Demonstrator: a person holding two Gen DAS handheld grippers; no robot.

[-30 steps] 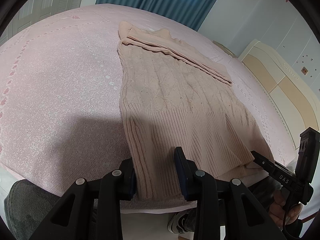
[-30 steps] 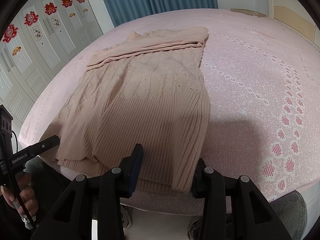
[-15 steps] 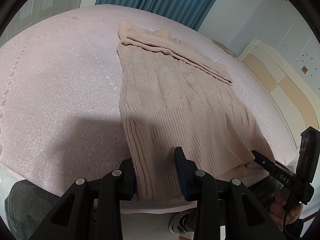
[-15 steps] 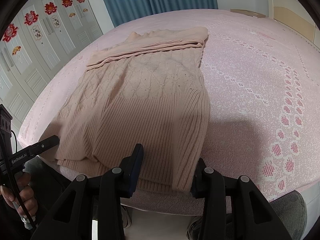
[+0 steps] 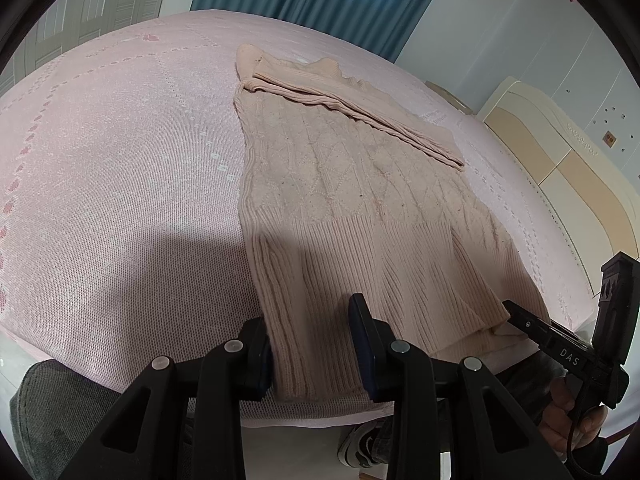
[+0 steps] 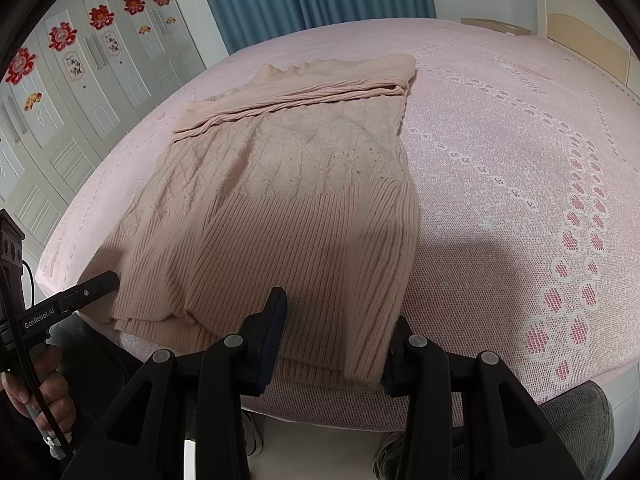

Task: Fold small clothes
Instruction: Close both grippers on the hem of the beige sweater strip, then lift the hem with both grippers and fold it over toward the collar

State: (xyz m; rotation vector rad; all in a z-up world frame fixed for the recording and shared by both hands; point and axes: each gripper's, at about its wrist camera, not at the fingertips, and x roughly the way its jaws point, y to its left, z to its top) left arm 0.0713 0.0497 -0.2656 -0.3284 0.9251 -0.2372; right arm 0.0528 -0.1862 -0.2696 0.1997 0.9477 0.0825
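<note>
A pale pink knitted sweater (image 5: 352,184) lies flat on the pink bed (image 5: 120,168), sleeves folded across the chest and its ribbed hem at the near edge. The left hand-held gripper (image 5: 310,344) and the right hand-held gripper (image 6: 334,344) each straddle a hem corner, knit between the fingers, though I cannot tell whether the pads are pinching it or only bracketing it. This looks like the start of the bottom-to-top fold, calling for a firm pinch on both corners, then lifting them together toward the collar.

Sweater (image 5: 360,208) flat on bed (image 5: 120,200), hem at near edge; curtain (image 5: 320,0) behind; wardrobe (image 6: 80,100) beside bed.
</note>
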